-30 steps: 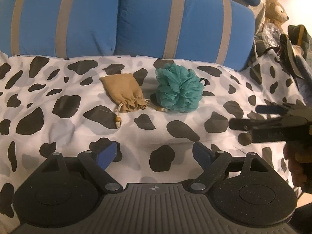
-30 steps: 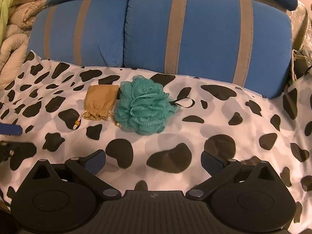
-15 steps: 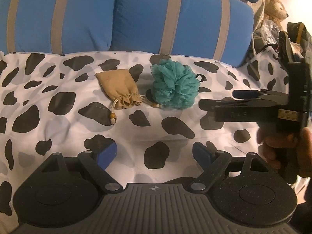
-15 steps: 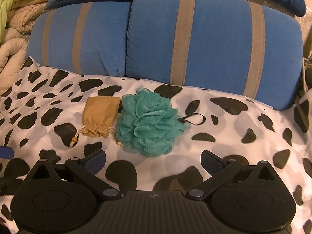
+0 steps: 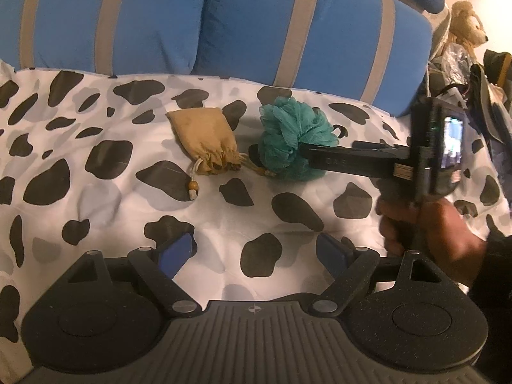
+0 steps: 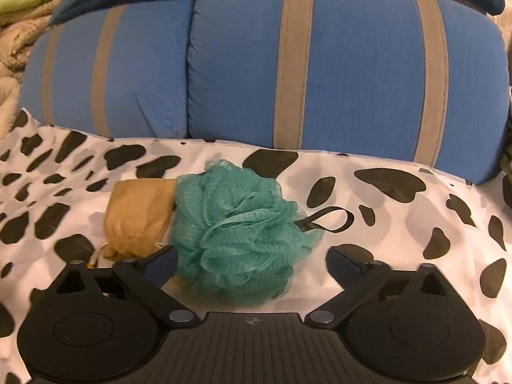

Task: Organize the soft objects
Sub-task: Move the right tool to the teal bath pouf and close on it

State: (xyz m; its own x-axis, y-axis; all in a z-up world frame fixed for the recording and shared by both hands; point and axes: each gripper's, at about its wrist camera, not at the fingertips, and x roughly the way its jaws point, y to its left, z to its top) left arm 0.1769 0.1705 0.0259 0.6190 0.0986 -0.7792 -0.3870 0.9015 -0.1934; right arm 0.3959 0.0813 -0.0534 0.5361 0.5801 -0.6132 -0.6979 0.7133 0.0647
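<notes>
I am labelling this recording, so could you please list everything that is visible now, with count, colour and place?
bath pouf: 1, teal with a black loop, on the spotted cover, between the open right fingers
drawstring pouch: 1, tan, with beaded cords, just left of the pouf
spotted cover: 1, white with black spots, under both items
cushions: 2, blue with grey stripes, behind the cover
plush toy: 1, beige, far right, behind clutter
blankets: a pile, green and cream, far left
left gripper: 1, black with blue pads, open, above the cover
right gripper: 1, black, open, around the pouf
right hand: 1, holding the right gripper
</notes>
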